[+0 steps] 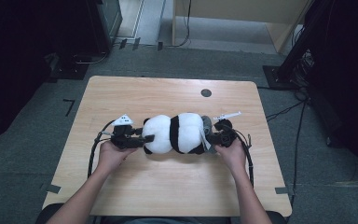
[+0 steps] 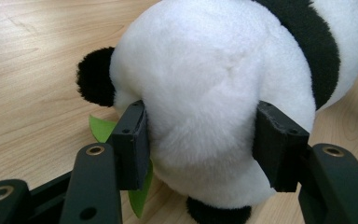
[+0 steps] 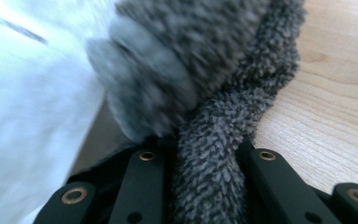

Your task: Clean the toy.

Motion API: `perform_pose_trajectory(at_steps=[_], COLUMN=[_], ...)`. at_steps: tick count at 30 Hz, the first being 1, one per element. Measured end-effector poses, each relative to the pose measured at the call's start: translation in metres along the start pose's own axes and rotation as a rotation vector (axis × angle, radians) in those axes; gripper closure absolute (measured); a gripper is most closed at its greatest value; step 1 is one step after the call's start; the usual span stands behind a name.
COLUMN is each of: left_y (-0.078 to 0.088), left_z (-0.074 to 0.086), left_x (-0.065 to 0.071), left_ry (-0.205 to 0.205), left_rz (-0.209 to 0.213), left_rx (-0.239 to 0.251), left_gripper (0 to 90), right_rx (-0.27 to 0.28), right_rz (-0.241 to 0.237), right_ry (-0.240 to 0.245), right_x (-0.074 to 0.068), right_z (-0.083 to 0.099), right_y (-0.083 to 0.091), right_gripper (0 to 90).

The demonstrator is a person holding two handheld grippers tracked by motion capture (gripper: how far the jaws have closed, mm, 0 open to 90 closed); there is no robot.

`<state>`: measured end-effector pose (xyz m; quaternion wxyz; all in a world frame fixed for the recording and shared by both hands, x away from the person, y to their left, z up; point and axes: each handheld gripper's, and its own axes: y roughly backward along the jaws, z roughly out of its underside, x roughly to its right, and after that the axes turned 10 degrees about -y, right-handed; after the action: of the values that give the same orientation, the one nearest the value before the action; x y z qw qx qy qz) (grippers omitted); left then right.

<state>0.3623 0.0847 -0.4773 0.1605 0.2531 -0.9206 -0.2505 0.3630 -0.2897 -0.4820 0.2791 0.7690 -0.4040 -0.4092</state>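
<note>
A black-and-white panda plush (image 1: 175, 133) lies on its side in the middle of the wooden table (image 1: 168, 186). My left gripper (image 1: 145, 138) is at its left end, and in the left gripper view (image 2: 200, 144) both pads press into the white head (image 2: 205, 84). A green felt leaf (image 2: 100, 128) pokes out under the left pad. My right gripper (image 1: 210, 137) is at the plush's right end, shut on a grey fuzzy cloth (image 1: 206, 123). In the right gripper view the cloth (image 3: 205, 60) runs up from between the jaws (image 3: 205, 172), with a blurred white surface (image 3: 28, 93) to its left.
A small dark round cap (image 1: 206, 92) sits in the tabletop near the back edge. Cables (image 1: 284, 112) trail over the grey floor to the right of the table. Dark equipment (image 1: 107, 23) stands at the back left, a wooden cabinet (image 1: 242, 14) at the back.
</note>
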Motion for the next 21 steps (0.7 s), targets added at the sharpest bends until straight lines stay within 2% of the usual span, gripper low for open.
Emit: perform_pose_trajectory(at_steps=[6,9,10,11,14,18,21], left_y=[0.000,0.000,0.000,0.000,0.000,0.000,0.000], left_z=[-0.001,-0.001,-0.001,-0.001,-0.001,-0.001,-0.002], left_x=[-0.001,-0.001,-0.001,-0.001,-0.001,-0.001,0.000], left_ry=[0.000,-0.001,0.000,0.000,0.004,0.000,-0.001], left_rz=[0.004,0.004,0.005,0.006,0.008,0.004,0.002], left_rx=[-0.002,-0.004,-0.005,-0.005,-0.002,-0.002,-0.003], left_gripper=[43.1,43.1,43.1,43.2,43.3,43.4,43.4], right_rx=[-0.033,-0.022,-0.017,-0.008,0.025,0.113,0.172], right_rz=[0.031,0.051,0.039,0.023,0.022,0.016,0.023], right_ry=[0.000,-0.002,-0.016,-0.033,-0.054,-0.075,-0.065], right_x=[0.004,0.008,0.010,0.013,0.018,0.021,0.020], right_z=[0.001,0.000,0.000,0.000,-0.001,-0.002,-0.003], right_y=[-0.004,0.001,0.003,0.006,0.016,0.036,0.054], right_gripper=[75.3,75.3,75.2,75.2,75.3,75.4,75.5])
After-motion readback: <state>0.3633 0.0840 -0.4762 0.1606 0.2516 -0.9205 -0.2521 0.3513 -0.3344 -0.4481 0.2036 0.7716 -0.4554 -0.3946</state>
